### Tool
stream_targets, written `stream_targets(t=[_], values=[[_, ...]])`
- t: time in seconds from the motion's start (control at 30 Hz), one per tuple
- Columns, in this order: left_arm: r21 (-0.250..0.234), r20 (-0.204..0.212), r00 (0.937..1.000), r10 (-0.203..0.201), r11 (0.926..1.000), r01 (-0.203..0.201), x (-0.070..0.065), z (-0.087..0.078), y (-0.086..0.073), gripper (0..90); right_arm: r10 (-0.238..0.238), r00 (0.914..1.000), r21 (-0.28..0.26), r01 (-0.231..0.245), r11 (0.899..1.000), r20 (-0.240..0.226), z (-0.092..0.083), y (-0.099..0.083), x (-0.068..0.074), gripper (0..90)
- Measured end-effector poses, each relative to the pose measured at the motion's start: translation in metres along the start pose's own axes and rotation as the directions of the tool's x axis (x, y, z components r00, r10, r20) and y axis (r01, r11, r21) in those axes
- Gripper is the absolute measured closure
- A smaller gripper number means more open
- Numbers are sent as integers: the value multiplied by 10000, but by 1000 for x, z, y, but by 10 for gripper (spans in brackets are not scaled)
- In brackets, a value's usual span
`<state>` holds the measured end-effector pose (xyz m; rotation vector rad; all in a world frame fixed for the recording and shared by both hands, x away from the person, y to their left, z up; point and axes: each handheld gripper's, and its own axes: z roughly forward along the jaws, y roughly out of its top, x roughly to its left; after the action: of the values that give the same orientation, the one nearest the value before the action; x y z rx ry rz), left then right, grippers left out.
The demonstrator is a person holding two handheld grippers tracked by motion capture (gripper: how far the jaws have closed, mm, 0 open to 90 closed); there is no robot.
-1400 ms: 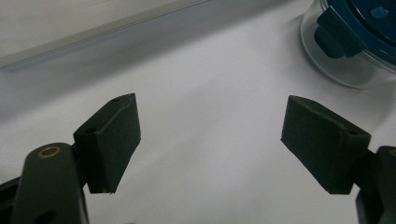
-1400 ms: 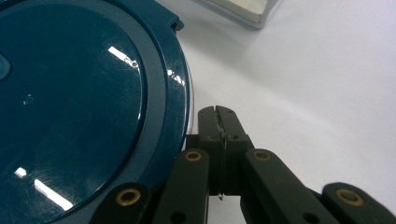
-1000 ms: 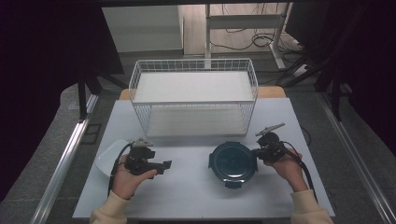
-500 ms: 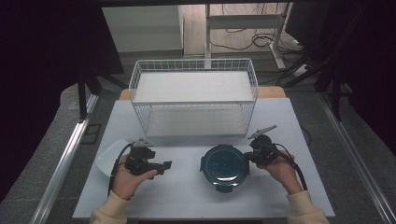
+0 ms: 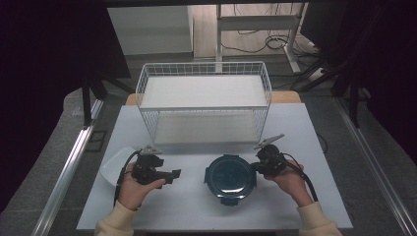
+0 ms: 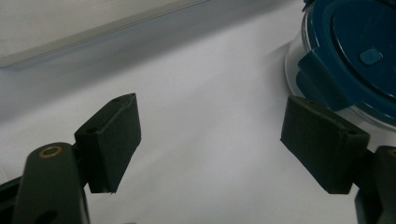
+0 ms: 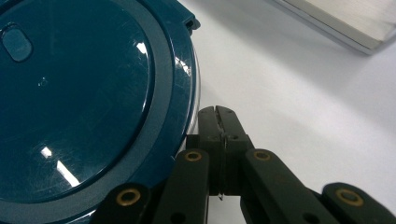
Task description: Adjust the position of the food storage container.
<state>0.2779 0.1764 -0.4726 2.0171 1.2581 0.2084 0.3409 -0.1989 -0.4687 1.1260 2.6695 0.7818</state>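
On the table: round container with dark blue lid (image 5: 230, 176).
Right gripper (image 7: 218, 122): jaws closed together, pressed against lid rim.
Left gripper (image 6: 210, 140): jaws spread, nothing gripped.

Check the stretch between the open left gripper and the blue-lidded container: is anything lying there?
Nothing: in the high view, bare white table separates the left gripper from the container. The left gripper view shows the same.
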Motion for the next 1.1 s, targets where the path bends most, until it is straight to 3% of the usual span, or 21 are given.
stream_targets(t=[0.6, 0.8, 0.93, 1.1], values=[[-3, 42, 9999, 116, 9999, -116, -3, 0, 1, 200, -749, 9971, -252, 745, 9969, -149, 17, 15, 37, 896], [-38, 26, 9999, 104, 9999, -104, -3, -2, 1, 199, -816, 9958, -344, 802, 9962, -407, 17, 15, 36, 895], [-161, 9, 10000, 92, 9998, -91, -4, -3, 2, 200, -567, 9973, -1046, 515, 9932, -468, 3, 14, 29, 895], [-343, 89, 9999, 120, 9993, -117, -5, -7, 2, 199, 46, 9976, -2199, -198, 9753, -697, -25, 7, 19, 893]])
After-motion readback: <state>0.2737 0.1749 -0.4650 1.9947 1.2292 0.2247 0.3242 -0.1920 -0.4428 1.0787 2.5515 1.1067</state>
